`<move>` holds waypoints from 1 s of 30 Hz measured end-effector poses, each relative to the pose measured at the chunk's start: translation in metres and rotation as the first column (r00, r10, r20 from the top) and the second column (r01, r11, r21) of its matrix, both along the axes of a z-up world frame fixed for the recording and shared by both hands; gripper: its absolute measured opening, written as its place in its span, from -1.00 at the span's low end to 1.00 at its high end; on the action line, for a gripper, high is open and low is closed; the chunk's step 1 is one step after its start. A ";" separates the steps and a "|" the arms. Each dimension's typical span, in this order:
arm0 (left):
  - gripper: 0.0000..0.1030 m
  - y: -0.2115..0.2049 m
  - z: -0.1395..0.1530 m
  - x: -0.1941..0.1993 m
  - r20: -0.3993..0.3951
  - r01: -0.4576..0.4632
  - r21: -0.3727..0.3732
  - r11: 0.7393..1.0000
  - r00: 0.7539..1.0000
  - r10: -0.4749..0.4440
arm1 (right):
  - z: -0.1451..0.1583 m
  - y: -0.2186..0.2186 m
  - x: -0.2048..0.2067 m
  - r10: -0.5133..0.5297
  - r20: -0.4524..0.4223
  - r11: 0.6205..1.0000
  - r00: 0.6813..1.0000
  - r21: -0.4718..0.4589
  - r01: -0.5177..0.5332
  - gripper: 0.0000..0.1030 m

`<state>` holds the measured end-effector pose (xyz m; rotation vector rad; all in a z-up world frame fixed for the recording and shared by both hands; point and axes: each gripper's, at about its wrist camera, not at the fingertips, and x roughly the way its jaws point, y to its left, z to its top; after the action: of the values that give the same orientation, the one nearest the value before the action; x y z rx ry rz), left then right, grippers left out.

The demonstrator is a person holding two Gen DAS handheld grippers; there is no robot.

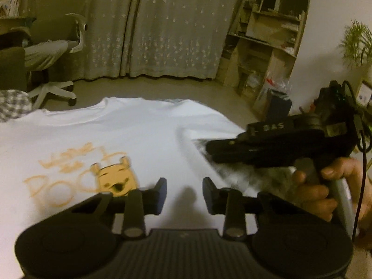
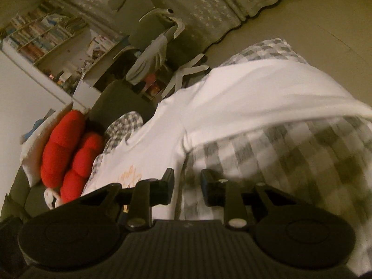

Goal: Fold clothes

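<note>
Left wrist view: nearest the lens, the left gripper [image 1: 184,187] sits low over a white T-shirt [image 1: 139,134], jaws parted with a clear gap and nothing between the pads; only bare shirt fabric shows through the gap. The T-shirt lies spread flat, an orange bear print [image 1: 116,179] with orange lettering to the left of the fingers. To the right, a hand [image 1: 325,186] grips the handle of the right gripper [image 1: 209,147], whose black body points left across the shirt's right edge; its fingertips are blurred here, so contact with the cloth cannot be told. A grey checked bedcover [image 1: 14,107] peeks out at far left. Beyond: office chair [image 1: 53,37], star-patterned curtain [image 1: 162,28], wooden shelf unit [image 1: 267,37], potted plant [image 1: 355,44]. Right wrist view (frame rolled): the right gripper [image 2: 187,183] is closest, jaws apart with a narrow gap, no fabric caught between the pads. Its tips sit over the line where the T-shirt's side edge [image 2: 232,97] meets the checked bedcover [image 2: 290,158]. The shirt's hem curves across the upper right, lying on the bedcover. A red plush cushion [image 2: 67,148] rests at left, with a bookshelf [image 2: 44,34] behind.
</note>
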<state>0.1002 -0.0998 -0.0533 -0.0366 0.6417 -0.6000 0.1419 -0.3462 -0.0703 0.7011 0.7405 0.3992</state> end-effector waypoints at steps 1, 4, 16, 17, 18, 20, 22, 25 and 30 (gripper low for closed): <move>-0.38 -0.003 -0.003 0.003 -0.001 -0.007 -0.015 1.000 1.000 0.007 | 0.000 0.001 0.002 -0.004 0.000 1.000 1.000 0.006 0.004 -0.40; -0.39 -0.006 -0.011 0.007 -0.014 -0.027 -0.057 0.998 1.000 0.027 | 0.001 0.003 0.007 -0.019 0.000 0.999 1.000 0.026 0.019 -0.32; -0.54 0.015 -0.028 0.013 -0.114 -0.112 -0.245 0.963 0.990 0.086 | 0.000 0.003 0.013 -0.019 -0.030 0.995 0.999 0.098 0.022 -0.35; -0.54 0.015 -0.028 0.013 -0.115 -0.111 -0.245 0.963 0.990 0.085 | -0.001 0.001 0.013 -0.016 -0.037 0.994 0.999 0.109 0.019 -0.49; -0.54 0.013 -0.029 0.012 -0.115 -0.111 -0.243 0.964 0.990 0.085 | -0.002 0.002 0.013 0.000 -0.050 0.994 0.999 0.108 0.005 -0.82; -0.54 0.011 -0.028 0.011 -0.110 -0.106 -0.237 0.966 0.991 0.081 | 0.000 0.003 0.011 0.007 -0.044 0.997 0.999 0.080 -0.003 -0.90; -0.54 0.010 -0.028 0.010 -0.104 -0.100 -0.230 0.968 0.992 0.078 | 0.010 0.000 0.004 -0.018 0.009 0.998 1.000 0.062 0.017 -0.98; -0.54 0.010 -0.027 0.011 -0.102 -0.098 -0.223 0.970 0.992 0.077 | 0.016 -0.007 0.000 -0.081 0.030 0.997 0.996 0.006 0.080 -0.98; -0.54 0.009 -0.025 0.011 -0.099 -0.079 -0.219 0.972 0.993 0.058 | 0.019 -0.012 -0.015 -0.037 0.006 0.999 0.999 -0.034 0.037 -0.74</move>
<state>0.1112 -0.0906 -0.0782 -0.2970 0.6568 -0.6038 0.1270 -0.3579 -0.0516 0.6807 0.7265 0.3541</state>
